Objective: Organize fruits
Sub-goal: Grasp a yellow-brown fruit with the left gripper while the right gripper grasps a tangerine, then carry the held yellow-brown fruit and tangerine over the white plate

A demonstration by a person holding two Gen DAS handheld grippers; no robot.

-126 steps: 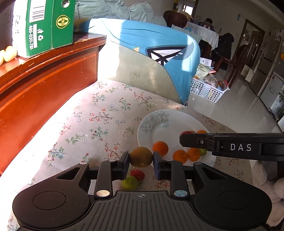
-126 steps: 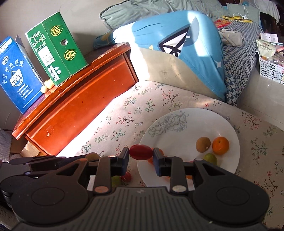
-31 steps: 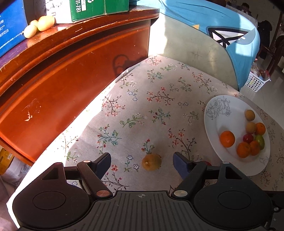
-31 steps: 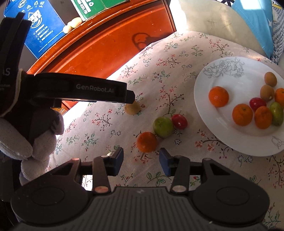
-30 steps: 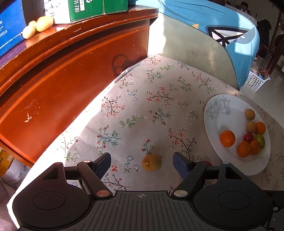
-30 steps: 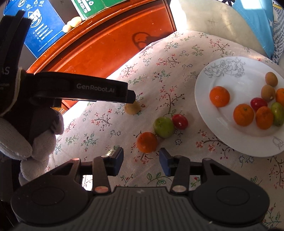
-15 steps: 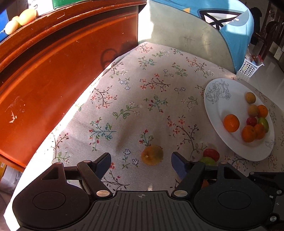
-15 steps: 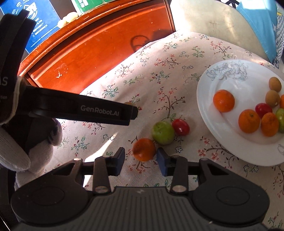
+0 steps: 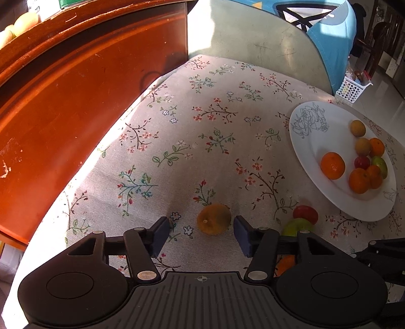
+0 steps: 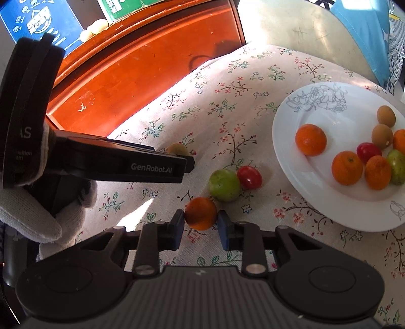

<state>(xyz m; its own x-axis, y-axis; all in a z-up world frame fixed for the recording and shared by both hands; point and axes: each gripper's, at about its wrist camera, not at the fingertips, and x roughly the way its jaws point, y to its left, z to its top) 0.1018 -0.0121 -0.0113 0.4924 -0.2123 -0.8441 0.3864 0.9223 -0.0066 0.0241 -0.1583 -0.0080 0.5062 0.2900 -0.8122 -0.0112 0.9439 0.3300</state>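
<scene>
A flowered cloth (image 9: 202,131) covered the counter, with a reddish wooden cabinet (image 9: 76,96) standing beside it. On the cabinet's top sat a blue box (image 10: 40,22) and a green box (image 10: 121,7), with small pale yellow objects (image 10: 95,26) between them. Behind the counter leaned a blue cushion (image 9: 329,27), and a white basket (image 9: 354,88) stood on the floor farther off.

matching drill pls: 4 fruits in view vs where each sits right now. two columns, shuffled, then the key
Things:
1. kiwi
2. loose orange
3. green fruit
4. lone orange

Places:
A. on the plate, apart from the fruit cluster
B. on the cloth, touching the red tomato
C. between the right gripper pads, gripped
D. between the left gripper pads, not yet touched

Pairs: 1-D, 2-C, 3-B, 4-A
</scene>
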